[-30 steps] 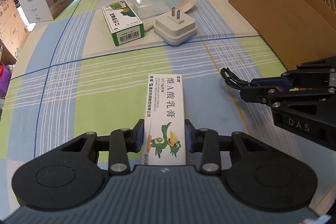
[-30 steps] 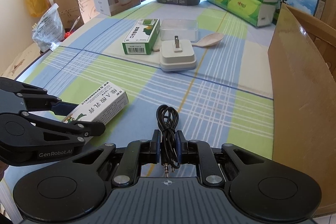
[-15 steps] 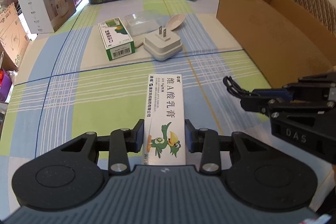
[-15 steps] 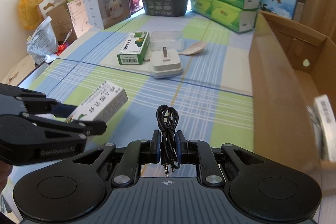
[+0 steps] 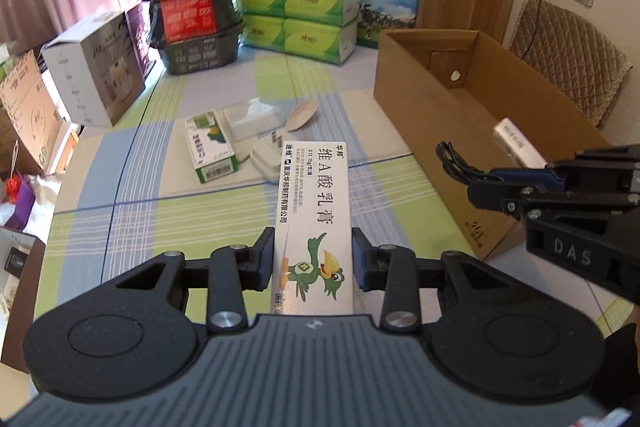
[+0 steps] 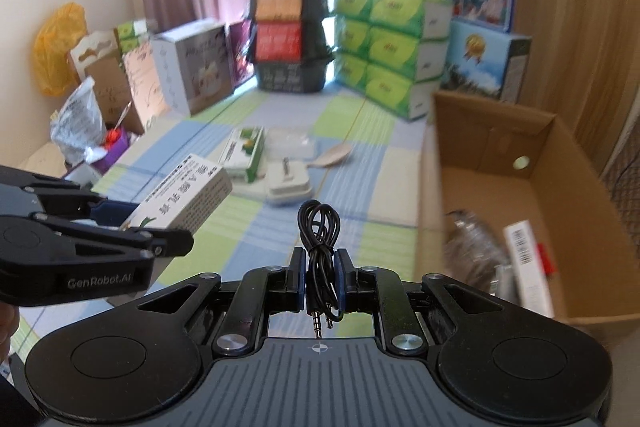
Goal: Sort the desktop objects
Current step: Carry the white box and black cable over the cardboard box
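Observation:
My left gripper (image 5: 313, 259) is shut on a long white ointment box (image 5: 314, 211) with a green bird print, held well above the checked table. From the right wrist that same box (image 6: 180, 201) shows at the left. My right gripper (image 6: 320, 277) is shut on a coiled black audio cable (image 6: 319, 231), its plugs hanging near the palm. The cable (image 5: 452, 161) juts from the right gripper at the right of the left wrist view. An open cardboard box (image 6: 532, 195) stands at the right, holding a white packet (image 6: 524, 263) and a crumpled clear bag (image 6: 472, 247).
On a pale mat lie a green-and-white carton (image 5: 208, 151), a clear plastic case (image 5: 252, 121), a white plug adapter (image 5: 268, 155) and a beige spoon (image 5: 302, 115). Stacked tissue packs (image 5: 296, 15), black food trays (image 5: 192, 19) and a white appliance box (image 5: 96, 71) line the far side.
Both grippers have risen with their loads. The view now looks down from higher, and the inside of the cardboard box has come into sight.

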{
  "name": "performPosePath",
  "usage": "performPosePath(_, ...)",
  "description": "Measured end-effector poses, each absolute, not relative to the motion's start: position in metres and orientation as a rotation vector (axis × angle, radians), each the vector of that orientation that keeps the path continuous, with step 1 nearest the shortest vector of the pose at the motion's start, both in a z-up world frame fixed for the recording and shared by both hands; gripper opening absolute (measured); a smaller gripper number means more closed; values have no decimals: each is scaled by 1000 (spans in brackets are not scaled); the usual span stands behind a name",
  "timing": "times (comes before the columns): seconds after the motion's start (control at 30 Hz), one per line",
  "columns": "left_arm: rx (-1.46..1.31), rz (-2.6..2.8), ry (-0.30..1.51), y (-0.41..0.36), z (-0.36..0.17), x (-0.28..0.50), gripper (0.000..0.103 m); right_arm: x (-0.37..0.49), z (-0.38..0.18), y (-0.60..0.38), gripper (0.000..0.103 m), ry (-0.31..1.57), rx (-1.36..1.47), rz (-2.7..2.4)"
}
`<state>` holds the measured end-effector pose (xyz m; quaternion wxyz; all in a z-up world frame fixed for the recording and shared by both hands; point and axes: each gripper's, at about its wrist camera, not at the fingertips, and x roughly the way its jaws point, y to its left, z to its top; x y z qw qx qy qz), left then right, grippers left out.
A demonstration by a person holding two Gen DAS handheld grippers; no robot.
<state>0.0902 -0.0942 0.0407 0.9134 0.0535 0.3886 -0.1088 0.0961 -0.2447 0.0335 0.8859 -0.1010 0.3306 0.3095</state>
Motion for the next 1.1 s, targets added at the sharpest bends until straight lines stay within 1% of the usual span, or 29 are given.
performPosePath(0.3,128,-314,783,-157,66,89,33,111,61,-314,11,668,-198,531)
performPosePath(0.6,155,-393,790,-221,72,102,33,131,70,-370,11,675,-184,457)
performPosePath(0.83,159,-426,804,-250,71,113,33,145,69,-394,11,689,-181,426)
performPosePath(1.1,151,-431,811,-263,70,126,33,161,65,-397,11,699,-184,431)
